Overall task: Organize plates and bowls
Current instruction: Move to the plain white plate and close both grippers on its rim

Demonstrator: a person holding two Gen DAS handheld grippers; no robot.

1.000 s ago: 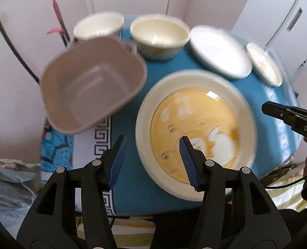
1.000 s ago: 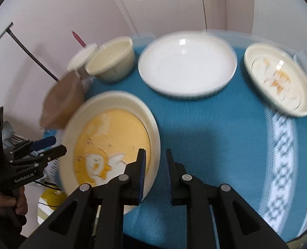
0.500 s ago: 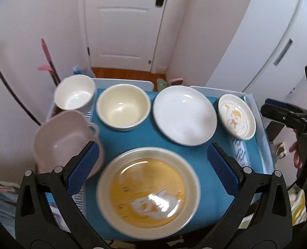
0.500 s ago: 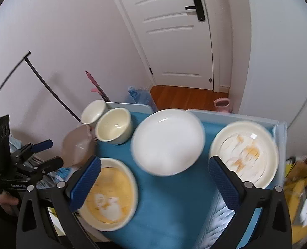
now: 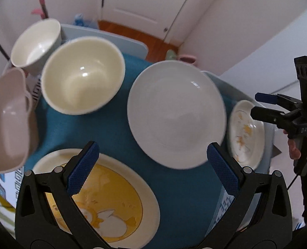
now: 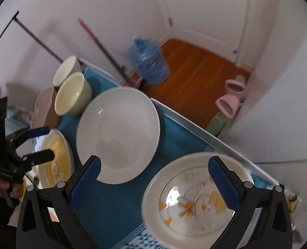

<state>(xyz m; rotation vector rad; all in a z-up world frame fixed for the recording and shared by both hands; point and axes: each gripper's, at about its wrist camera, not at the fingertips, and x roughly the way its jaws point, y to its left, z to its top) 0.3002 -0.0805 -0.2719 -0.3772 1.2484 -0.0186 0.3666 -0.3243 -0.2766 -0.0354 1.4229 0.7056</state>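
On the blue cloth [image 5: 116,128] lie a plain white plate [image 5: 176,114], a large yellow-pattern plate [image 5: 116,203], a small patterned plate [image 5: 247,132], a cream bowl [image 5: 82,76], a white bowl [image 5: 35,43] and a pinkish square bowl [image 5: 8,120]. My left gripper [image 5: 151,166] is open and empty above the near edge of the white plate. My right gripper [image 6: 155,178] is open and empty, between the white plate [image 6: 118,132] and the small patterned plate [image 6: 195,199]. The right gripper also shows in the left wrist view [image 5: 265,105].
The table's pale rim [image 6: 195,124] runs along the far side. Beyond it are a wooden floor [image 6: 195,70], a blue water bottle [image 6: 149,62], pink slippers [image 6: 230,97], a mop handle [image 6: 103,47] and a white door [image 6: 205,6].
Both grippers have opened wide from a narrow gap a second ago. Both cameras pulled back and up, then dropped closer over the white plate and the small patterned plate.
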